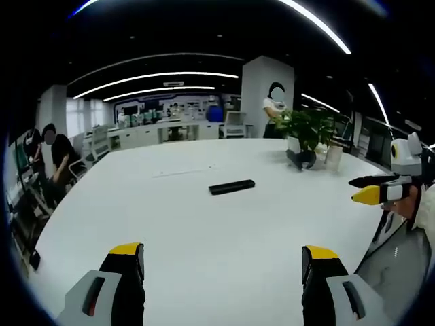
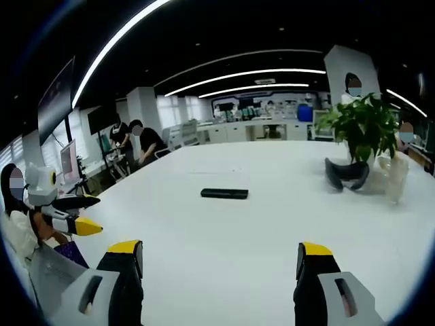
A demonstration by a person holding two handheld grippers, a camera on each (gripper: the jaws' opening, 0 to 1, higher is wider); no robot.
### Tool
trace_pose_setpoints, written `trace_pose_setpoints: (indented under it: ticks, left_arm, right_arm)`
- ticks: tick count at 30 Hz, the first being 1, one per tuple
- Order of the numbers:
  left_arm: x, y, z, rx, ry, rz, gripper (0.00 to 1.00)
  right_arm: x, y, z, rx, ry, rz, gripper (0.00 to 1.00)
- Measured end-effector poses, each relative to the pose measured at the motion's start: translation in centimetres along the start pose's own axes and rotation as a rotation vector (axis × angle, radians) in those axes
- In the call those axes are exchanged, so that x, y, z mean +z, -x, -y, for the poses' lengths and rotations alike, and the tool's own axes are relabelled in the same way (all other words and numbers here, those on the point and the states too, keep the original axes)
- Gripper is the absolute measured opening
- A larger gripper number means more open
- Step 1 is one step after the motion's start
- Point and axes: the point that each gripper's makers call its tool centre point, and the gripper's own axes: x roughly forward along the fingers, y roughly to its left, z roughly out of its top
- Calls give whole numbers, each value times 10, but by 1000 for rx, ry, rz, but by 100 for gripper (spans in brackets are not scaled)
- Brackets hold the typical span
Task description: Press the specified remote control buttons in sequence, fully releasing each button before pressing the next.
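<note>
The black remote control [image 1: 232,186] lies flat on the large white table [image 1: 204,231], near the middle of the surface and well ahead of both grippers; in the right gripper view the remote control [image 2: 224,193] appears as a thin dark bar lying crosswise, and its buttons are too small to make out. The left gripper [image 1: 224,261] hovers above the near part of the table with its two yellow-tipped jaws spread wide apart and nothing between them. The right gripper [image 2: 221,258] stands likewise, jaws parted and empty, well apart from the remote control. In the left gripper view the right gripper [image 1: 370,189] enters from the right edge over the table's edge; in the right gripper view the left gripper [image 2: 81,214] enters from the left. A potted plant [image 2: 360,125] stands at the far right part of the table, with a dark curved object [image 2: 346,173] at its base and a pale container [image 2: 394,176] just beside it. Several people [image 2: 139,139] are in the office beyond the table.
</note>
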Motion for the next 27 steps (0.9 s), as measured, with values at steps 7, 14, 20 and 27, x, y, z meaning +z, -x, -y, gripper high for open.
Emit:
trace_pose_setpoints:
  ticks: [7, 14, 20, 27]
  left_arm:
    - [-3, 0, -1, 0, 0, -8, 99]
    - [2, 0, -1, -7, 9, 6, 99]
    - [2, -2, -3, -5, -17, -1, 99]
    - [4, -3, -2, -6, -28, -6, 99]
  right_arm:
    - [-1, -1, -1, 4, 0, -4, 93]
    - [-1, -2, -1, 9, -4, -5, 93]
    - [-1, -2, -2, 14, -2, -4, 93]
    - [-1, -3, -2, 17, 2, -6, 93]
